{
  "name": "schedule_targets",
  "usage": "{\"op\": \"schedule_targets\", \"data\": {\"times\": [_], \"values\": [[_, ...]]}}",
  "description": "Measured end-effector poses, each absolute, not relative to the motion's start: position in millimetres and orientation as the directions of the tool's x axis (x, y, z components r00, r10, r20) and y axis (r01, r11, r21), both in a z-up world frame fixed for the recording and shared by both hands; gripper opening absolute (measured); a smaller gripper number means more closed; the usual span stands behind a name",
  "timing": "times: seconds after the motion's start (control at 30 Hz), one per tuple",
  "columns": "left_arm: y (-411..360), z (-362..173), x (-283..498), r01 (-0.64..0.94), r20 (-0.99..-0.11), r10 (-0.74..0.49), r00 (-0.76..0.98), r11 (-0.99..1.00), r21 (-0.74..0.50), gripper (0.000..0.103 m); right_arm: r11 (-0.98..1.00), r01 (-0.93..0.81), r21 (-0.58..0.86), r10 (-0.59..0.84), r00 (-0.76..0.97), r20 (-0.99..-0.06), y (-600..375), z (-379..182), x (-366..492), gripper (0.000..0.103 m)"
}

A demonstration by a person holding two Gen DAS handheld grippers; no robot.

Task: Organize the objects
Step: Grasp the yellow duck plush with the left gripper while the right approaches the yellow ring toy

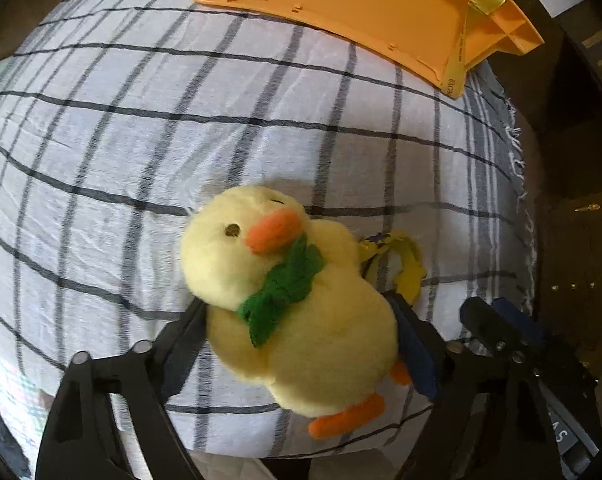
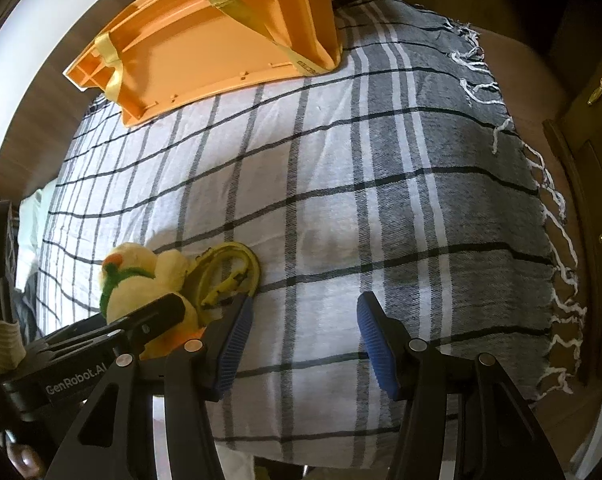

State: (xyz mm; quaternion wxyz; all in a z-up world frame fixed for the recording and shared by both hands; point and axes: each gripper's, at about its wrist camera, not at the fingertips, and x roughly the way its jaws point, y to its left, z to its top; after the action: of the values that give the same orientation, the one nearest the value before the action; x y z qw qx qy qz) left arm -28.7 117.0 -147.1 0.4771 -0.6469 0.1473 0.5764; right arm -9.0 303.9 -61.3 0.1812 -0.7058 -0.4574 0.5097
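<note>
Plush duck [image 1: 297, 312]: clenched between left gripper [image 1: 301, 320] jaws; pick-up step apparently in hand. Right gripper [image 2: 305, 340]: jaws released, empty. Next: likely carry ahead to orange bin [image 1: 365, 8].

checked cloth [image 2: 341, 200]: white with dark lines, covers the table, grey band on the right | fringe [image 2: 549, 208]: white threads hang off the right edge | dark wood cabinet [image 2: 597, 128]: far right, beside the table, with small gold knobs | white wall [image 2: 33, 60]: far left
</note>
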Motion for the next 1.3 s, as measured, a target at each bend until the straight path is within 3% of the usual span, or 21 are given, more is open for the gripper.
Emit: {"op": "schedule_targets", "data": {"times": [0.03,0.27,1.0,1.13,1.3], "values": [[118.1,-146.9,-28.1,-0.740,-0.881,0.366,0.300,-0.494,-0.457,0.076,-0.512,0.463,-0.724,0.832,0.058,-0.552,304.4,-61.2,-9.2,0.054],[116.5,-138.0,-22.7,-0.770,-0.886,0.376,0.272,-0.467,-0.435,0.069,-0.496,0.473,-0.729,0.835,0.030,-0.549,302.0,-60.0,-9.6,0.054],[74.8,-116.3,-56.8,-0.781,-0.898,0.424,0.118,-0.519,-0.348,0.069,-0.508,0.523,-0.685,0.798,-0.013,-0.602,294.6,-87.3,8.1,0.054],[74.8,-119.5,-61.3,-0.776,-0.900,0.420,0.117,-0.527,-0.347,0.069,-0.509,0.528,-0.679,0.796,-0.010,-0.605,299.1,-96.7,8.3,0.042],[75.9,-120.7,-63.5,-0.775,-0.901,0.419,0.116,-0.529,-0.346,0.069,-0.494,0.536,-0.685,0.801,-0.026,-0.599,302.2,-104.4,6.5,0.037]]}}
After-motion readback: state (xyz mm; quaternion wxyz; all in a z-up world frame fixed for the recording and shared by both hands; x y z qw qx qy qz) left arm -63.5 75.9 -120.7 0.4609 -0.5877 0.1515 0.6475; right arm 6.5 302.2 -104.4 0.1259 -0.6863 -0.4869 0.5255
